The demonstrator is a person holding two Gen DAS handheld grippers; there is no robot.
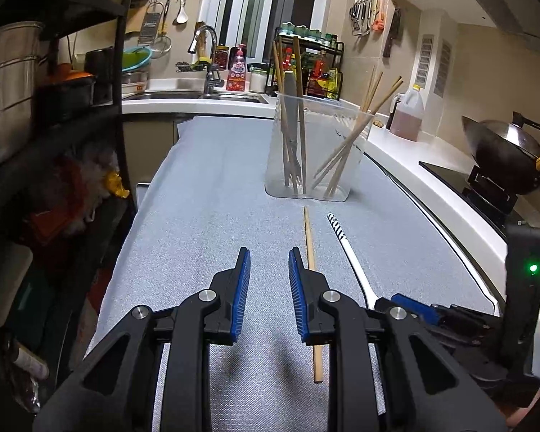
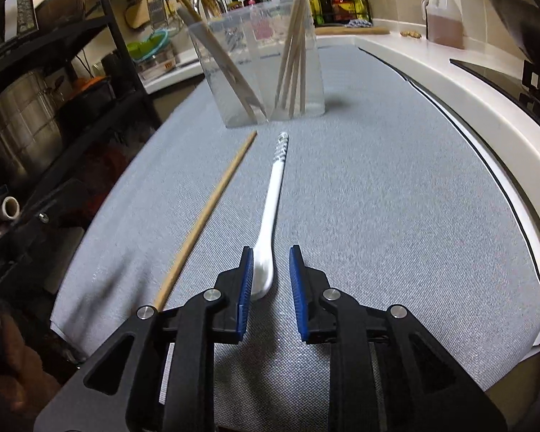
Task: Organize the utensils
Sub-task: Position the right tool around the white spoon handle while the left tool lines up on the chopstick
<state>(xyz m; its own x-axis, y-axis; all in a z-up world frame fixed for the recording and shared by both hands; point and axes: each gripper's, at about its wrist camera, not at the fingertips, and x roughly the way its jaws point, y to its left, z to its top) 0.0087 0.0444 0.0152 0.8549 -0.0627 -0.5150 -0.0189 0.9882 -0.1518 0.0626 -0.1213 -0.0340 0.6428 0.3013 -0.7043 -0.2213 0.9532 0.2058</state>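
Where left view hides it, spoon bowl (image 2: 264, 280) shows.

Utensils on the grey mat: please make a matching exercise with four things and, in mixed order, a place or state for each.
Things:
1. loose chopstick
2. white spoon
3. fork
4. clear container

Places or states:
A. stands in the container
B. bowl end lies between the right tool's open pads
C. stands upright on the mat
D. lies flat, left of the spoon

Pairs: 1-D, 2-B, 3-A, 4-C
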